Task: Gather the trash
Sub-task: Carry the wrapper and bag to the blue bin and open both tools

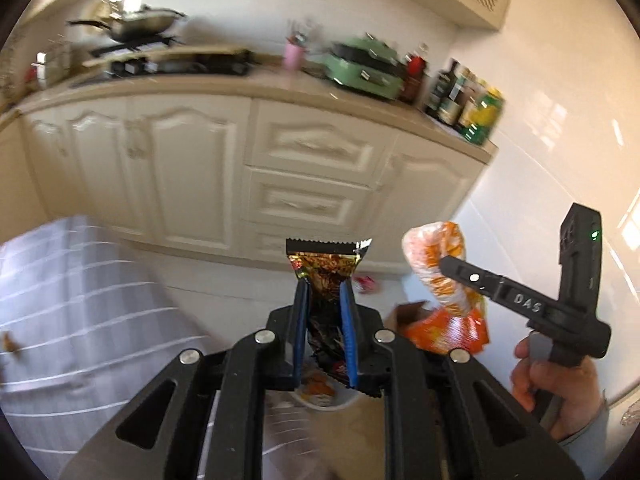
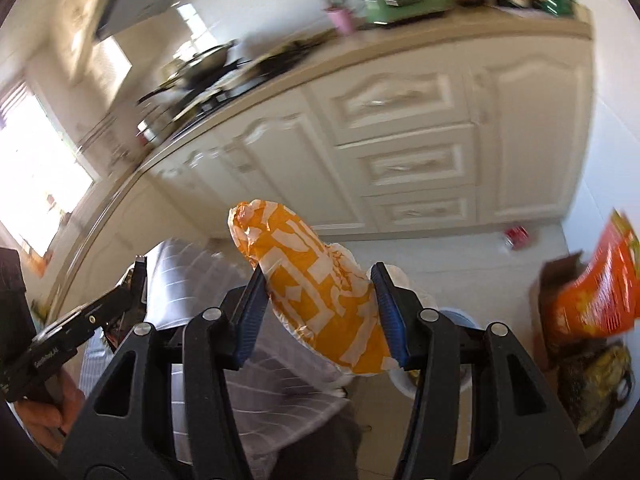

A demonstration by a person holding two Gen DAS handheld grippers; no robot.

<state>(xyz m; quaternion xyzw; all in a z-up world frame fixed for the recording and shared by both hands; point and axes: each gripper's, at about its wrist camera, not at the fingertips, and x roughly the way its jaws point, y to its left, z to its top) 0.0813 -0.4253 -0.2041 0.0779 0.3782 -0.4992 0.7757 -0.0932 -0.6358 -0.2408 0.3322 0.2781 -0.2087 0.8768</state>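
Left gripper [image 1: 324, 300] pinches a dark snack wrapper [image 1: 326, 268] nearly shut; right gripper [image 2: 318, 312] clamps an orange bag [image 2: 316, 292] at mid-width, both held clear of the floor before the cabinets [image 1: 208, 168], seemingly bound for disposal

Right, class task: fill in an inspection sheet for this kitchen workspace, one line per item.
Surface: pale floor, partly covered by a striped cloth.
Job's things: dark snack wrapper in the left gripper; orange-and-white bag in the right gripper.
Clutter: red can on the floor; orange packet above a cardboard box.
Grippers: both jaws closed on their items.
Cables: nothing seen.
Surroundings: cream cabinets, counter with a wok, green appliance, bottles.
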